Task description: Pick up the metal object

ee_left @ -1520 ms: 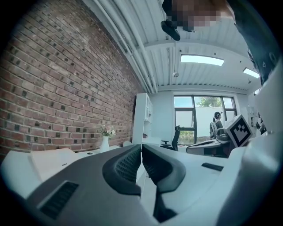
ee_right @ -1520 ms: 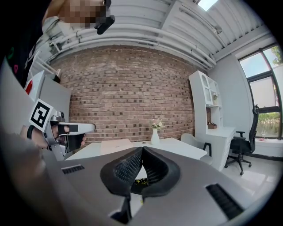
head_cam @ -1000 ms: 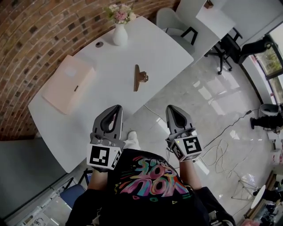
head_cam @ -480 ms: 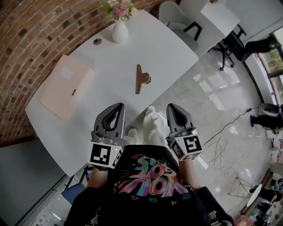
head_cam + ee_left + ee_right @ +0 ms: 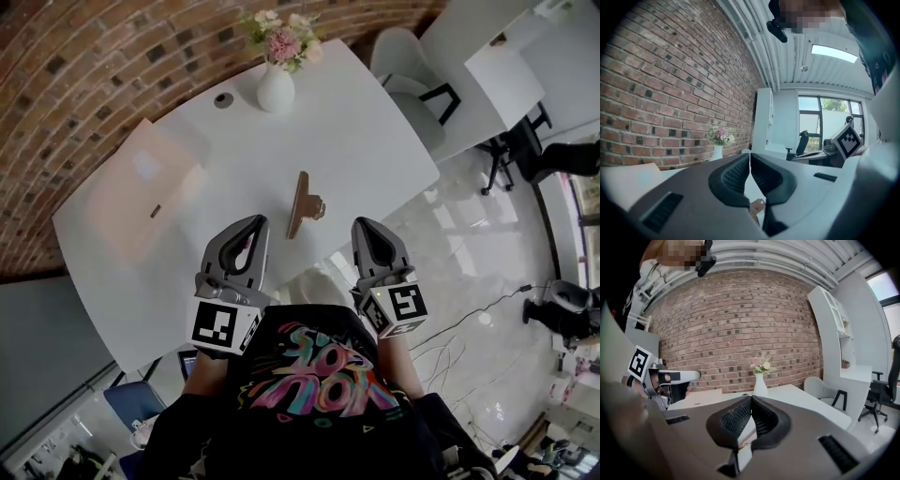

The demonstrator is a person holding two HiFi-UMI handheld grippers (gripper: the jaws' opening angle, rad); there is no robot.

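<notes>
1. The left gripper [image 5: 249,231], its jaws pressed together on nothing, hovers at the white table's [image 5: 375,141] near edge.
2. One metal clip [image 5: 302,203] lies on the table ahead, roughly midway between the two grippers, its long axis pointing away from the person.
3. The right gripper [image 5: 367,233] is likewise closed and empty.

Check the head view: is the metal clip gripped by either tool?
No, the metal clip lies on the white table, ahead of the left tool and the right tool, touching neither.
</notes>
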